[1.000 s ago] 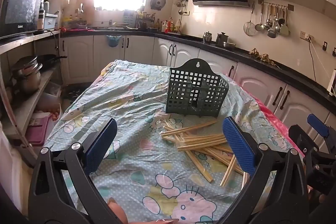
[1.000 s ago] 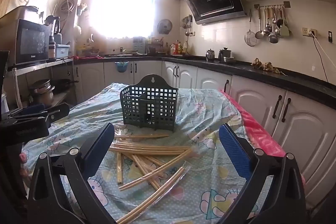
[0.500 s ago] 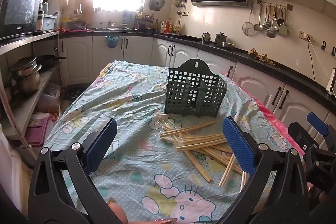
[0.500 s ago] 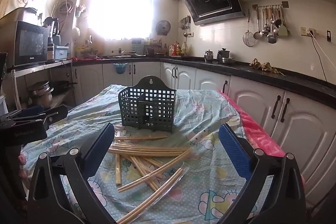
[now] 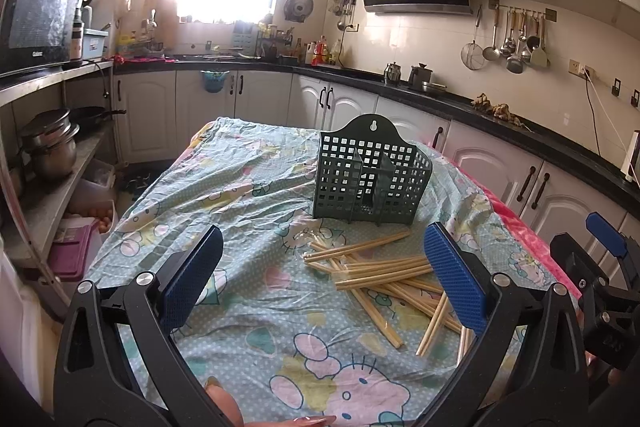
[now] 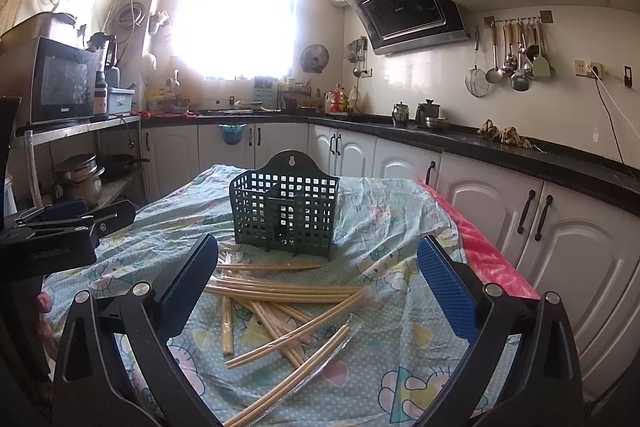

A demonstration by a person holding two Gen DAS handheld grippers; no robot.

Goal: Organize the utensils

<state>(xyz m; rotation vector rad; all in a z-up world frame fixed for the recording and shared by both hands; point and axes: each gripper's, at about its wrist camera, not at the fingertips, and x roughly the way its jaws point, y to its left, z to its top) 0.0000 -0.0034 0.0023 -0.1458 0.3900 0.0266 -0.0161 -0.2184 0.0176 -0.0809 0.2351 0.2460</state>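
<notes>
A dark green perforated utensil basket [image 5: 370, 177] stands upright on the table, also in the right wrist view [image 6: 286, 213]. Several wooden chopsticks [image 5: 380, 267] lie scattered in front of it, some in clear sleeves [image 6: 280, 303]. My left gripper [image 5: 324, 275] is open and empty, above the cloth to the left of the pile. My right gripper [image 6: 318, 287] is open and empty, hovering over the chopsticks. Each gripper shows in the other's view, the right one [image 5: 604, 267] at the right edge and the left one [image 6: 68, 223] at the left edge.
The table carries a light blue cartoon-print cloth [image 5: 224, 195] with a pink edge [image 6: 484, 259] on the right. White cabinets and a black counter [image 5: 500, 123] run behind and right. A shelf with pots [image 5: 48, 147] stands left.
Both grippers have shifted only slightly; the basket sits a little further left in the right wrist view. Nothing was taken hold of.
</notes>
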